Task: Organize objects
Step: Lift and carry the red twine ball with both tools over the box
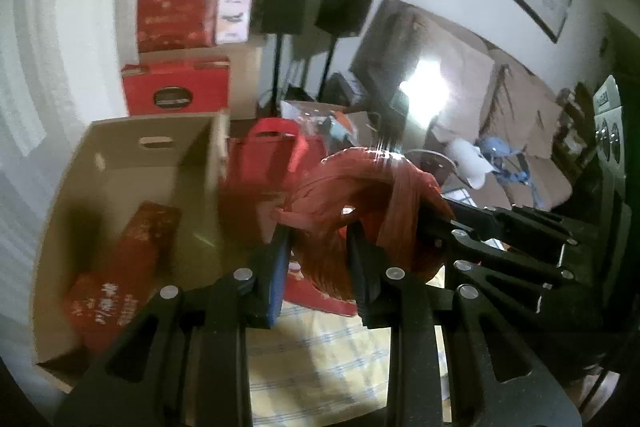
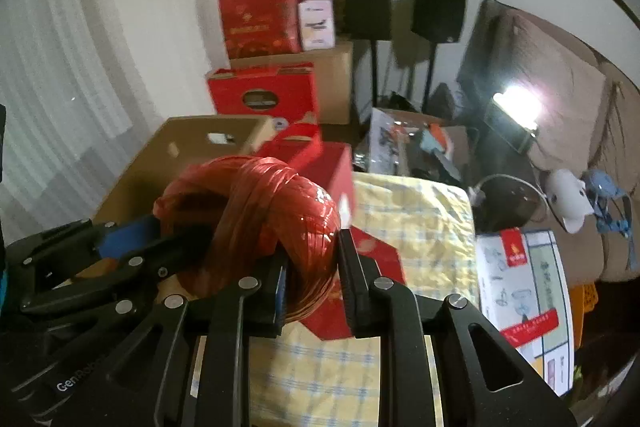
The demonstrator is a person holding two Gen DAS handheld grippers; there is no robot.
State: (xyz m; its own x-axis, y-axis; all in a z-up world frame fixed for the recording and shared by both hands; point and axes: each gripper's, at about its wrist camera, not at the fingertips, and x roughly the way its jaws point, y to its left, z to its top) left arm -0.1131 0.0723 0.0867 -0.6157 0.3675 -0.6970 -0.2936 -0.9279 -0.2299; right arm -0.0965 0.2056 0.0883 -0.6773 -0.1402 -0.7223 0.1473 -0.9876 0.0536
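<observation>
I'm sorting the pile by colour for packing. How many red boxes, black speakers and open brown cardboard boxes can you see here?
Red boxes stacked by the wall: 2
Red boxes inside the open carton: 2
Black speakers on stands: 2
Open brown cardboard box: 1
Total: 7

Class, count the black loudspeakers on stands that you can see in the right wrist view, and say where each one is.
2. One speaker stands by the stacked boxes at the wall; the other speaker is just right of it, near the sofa. More may be hidden.
</observation>
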